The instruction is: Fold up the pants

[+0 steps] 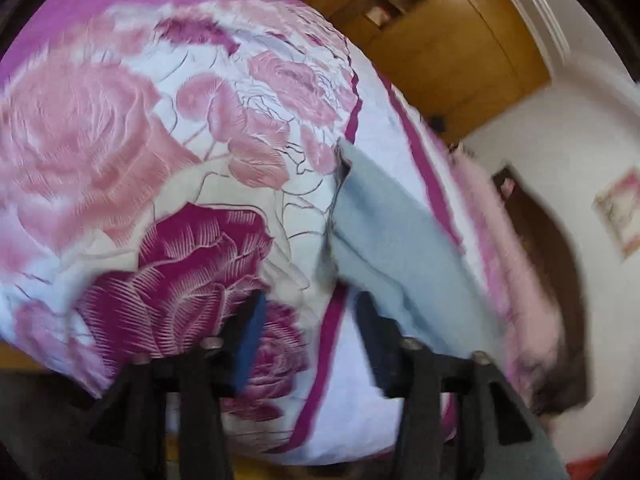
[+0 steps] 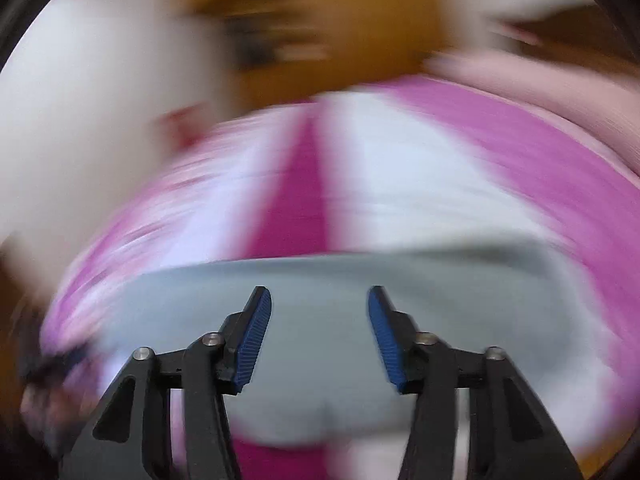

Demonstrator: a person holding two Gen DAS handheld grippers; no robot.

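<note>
Both grippers, left (image 1: 306, 300) and right (image 2: 316, 296), hover with jaws wide, empty; the soft, limp pants (image 2: 320, 320) look best pinched at an edge.

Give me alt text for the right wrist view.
Open right gripper hangs over light blue pants lying on a pink-and-white floral bedspread, nothing between its blue-padded fingers. Heavy motion blur; a wooden cabinet shows behind.

bed with rose-print cover (image 1: 120, 140), pale blue pants (image 1: 400, 240) lying on it
</note>
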